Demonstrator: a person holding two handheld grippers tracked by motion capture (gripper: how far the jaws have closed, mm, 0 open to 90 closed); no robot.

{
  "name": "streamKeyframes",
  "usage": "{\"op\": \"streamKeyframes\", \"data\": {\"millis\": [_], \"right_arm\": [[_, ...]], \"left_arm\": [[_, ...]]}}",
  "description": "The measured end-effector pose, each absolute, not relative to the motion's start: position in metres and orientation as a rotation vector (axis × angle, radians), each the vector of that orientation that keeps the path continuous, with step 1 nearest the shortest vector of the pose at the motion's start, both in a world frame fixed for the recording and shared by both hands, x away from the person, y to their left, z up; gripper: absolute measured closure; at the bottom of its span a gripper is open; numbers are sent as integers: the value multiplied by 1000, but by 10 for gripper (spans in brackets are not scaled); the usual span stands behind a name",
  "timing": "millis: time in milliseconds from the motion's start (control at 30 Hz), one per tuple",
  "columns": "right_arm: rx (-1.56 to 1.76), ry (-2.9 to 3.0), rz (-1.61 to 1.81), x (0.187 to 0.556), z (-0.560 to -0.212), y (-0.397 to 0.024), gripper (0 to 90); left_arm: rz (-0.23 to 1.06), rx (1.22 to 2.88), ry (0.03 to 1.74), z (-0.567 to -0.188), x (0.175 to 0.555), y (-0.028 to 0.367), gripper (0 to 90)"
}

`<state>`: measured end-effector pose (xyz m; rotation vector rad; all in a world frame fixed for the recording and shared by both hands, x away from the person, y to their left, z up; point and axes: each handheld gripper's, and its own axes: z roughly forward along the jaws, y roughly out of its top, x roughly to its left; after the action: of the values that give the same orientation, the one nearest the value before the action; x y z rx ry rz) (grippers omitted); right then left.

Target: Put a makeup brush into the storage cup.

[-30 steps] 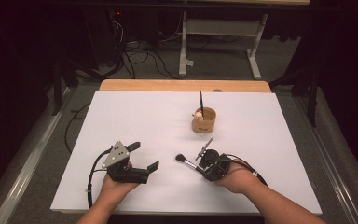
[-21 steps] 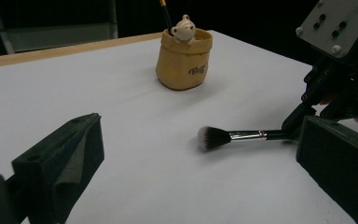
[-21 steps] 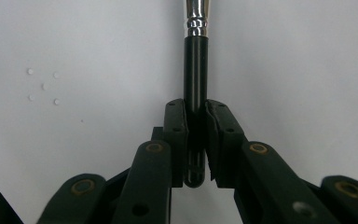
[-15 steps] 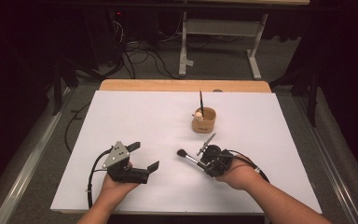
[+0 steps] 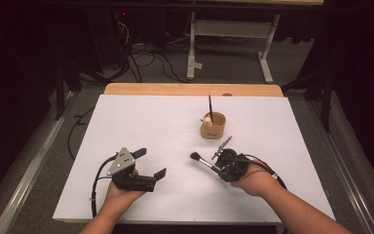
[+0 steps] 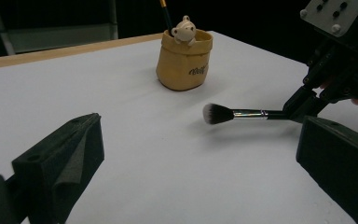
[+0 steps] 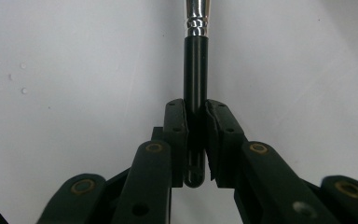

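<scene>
A makeup brush (image 5: 200, 160) with a dark fluffy head and a black handle sticks out level to the left. My right gripper (image 5: 219, 169) is shut on its handle (image 7: 196, 65), a little above the white sheet. From the left gripper view the brush (image 6: 235, 113) hovers over its own shadow, held by the right gripper (image 6: 307, 105). A tan pouch-shaped holder (image 5: 213, 127) with a small bear on its rim stands farther back, and a thin dark stick (image 5: 210, 107) stands upright in it. My left gripper (image 5: 152, 163) rests open near the front left, with nothing between its jaws.
A white sheet (image 5: 141, 122) covers the table, and a wooden strip (image 5: 190, 89) shows at its far edge. On the floor beyond are a metal stand (image 5: 233, 29) and loose cables (image 5: 141, 53). The holder (image 6: 182, 60) is the one standing obstacle.
My right gripper has carried the brush a little to the right and away from the front edge. The left gripper has stayed where it was.
</scene>
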<state>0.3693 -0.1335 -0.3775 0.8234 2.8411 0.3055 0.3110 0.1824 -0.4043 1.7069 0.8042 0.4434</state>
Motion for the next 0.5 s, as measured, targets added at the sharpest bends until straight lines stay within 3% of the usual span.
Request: {"op": "streamKeyframes", "data": {"millis": [500], "right_arm": [[875,2802,292,376,-377,-154,815]], "left_arm": [[444,1705,803,-404,311,182,15]]}}
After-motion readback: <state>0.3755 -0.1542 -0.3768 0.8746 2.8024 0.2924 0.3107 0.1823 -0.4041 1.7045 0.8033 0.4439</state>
